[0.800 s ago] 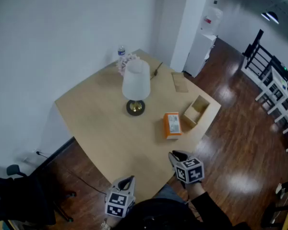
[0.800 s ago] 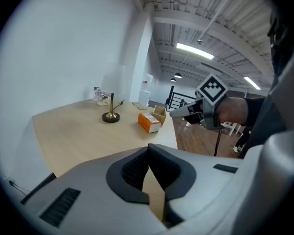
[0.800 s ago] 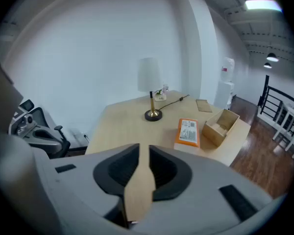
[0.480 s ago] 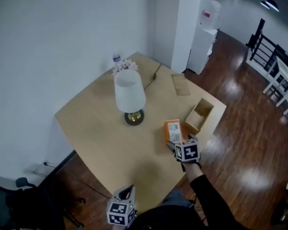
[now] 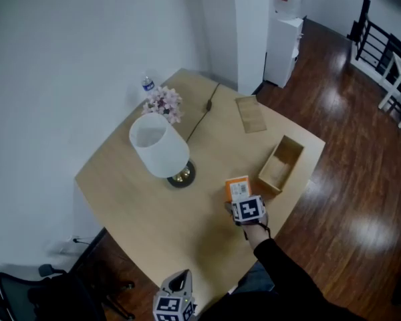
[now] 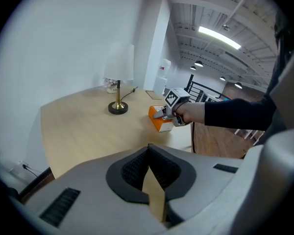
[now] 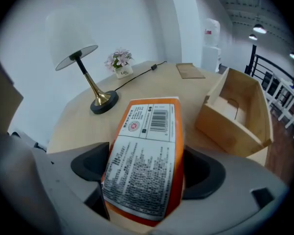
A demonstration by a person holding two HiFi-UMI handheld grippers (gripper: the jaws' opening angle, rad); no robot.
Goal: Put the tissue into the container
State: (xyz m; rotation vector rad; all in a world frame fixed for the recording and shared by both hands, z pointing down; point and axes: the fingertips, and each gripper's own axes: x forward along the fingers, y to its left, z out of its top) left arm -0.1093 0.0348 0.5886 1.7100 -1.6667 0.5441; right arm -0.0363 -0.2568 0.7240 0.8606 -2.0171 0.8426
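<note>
Between the jaws of the right gripper (image 7: 147, 173) lies the orange tissue pack (image 7: 149, 131), label up. Both pads sit against its long sides, so the jaws are closed on it. The step in hand looks like the grasp, with the pack apparently not yet raised. Just ahead and right of those jaws stands the open wooden box (image 7: 237, 131). The next move calls for lifting the pack over the near wall and lowering it inside. The left gripper (image 6: 152, 180), jaws together on nothing, hangs well behind.
</note>
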